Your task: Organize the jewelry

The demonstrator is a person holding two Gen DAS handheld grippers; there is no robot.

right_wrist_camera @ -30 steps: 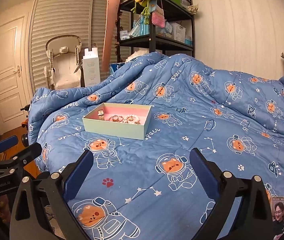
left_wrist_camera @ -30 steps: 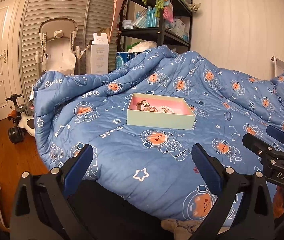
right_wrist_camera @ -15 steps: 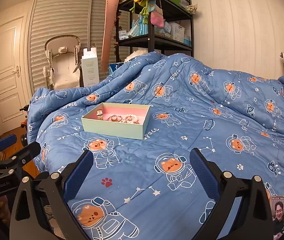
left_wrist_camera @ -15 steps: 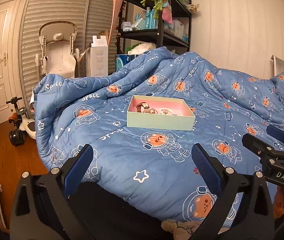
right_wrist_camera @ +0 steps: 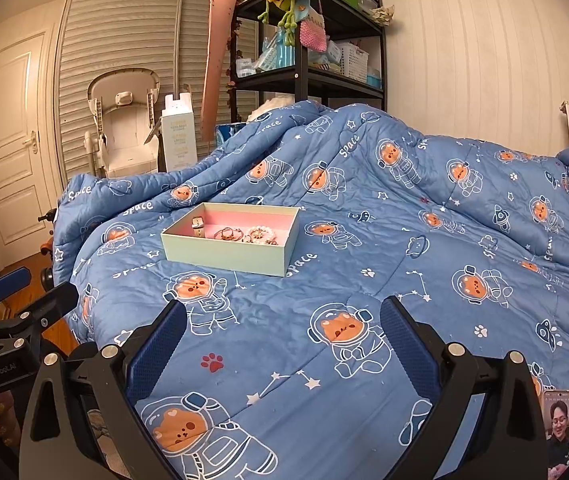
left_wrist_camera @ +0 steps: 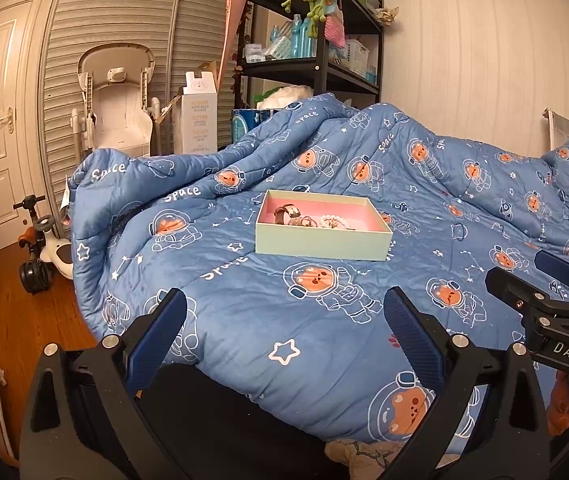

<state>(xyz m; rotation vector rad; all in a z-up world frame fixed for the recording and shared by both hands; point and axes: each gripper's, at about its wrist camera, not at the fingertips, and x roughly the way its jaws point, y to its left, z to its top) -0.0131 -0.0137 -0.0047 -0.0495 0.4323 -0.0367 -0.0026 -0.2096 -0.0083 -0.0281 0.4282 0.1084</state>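
A bed is covered by a blue quilt [left_wrist_camera: 324, 320] printed with cartoon bears in space suits, stars and the word "space". A shallow pale green box [left_wrist_camera: 321, 226] with a pink lining is set on the quilt, toward the middle of the bed. Inside it, jewelry is gathered along the near side: a watch [right_wrist_camera: 197, 226] with a light strap at the left, gold-toned rings or bangles [right_wrist_camera: 228, 234] beside it, and a pearl bracelet [right_wrist_camera: 260, 235] to the right. Finer detail of the pieces cannot be made out.

The left gripper [left_wrist_camera: 284, 328] is held low at the foot of the bed, near the quilt's edge, with its blue-padded fingers spread wide apart and nothing between them. The right gripper [right_wrist_camera: 282, 330] is held over the quilt, likewise spread wide and empty. Both are well apart from the box.

Beyond the bed, a black shelf unit [right_wrist_camera: 304, 72] loaded with bottles, baskets and a knitted toy is seen against a white panelled wall. A white high chair [left_wrist_camera: 118, 100] and a tall white carton [left_wrist_camera: 200, 120] are placed before slatted closet doors. A phone [right_wrist_camera: 560, 428] showing a face lies on the quilt at the lower right.
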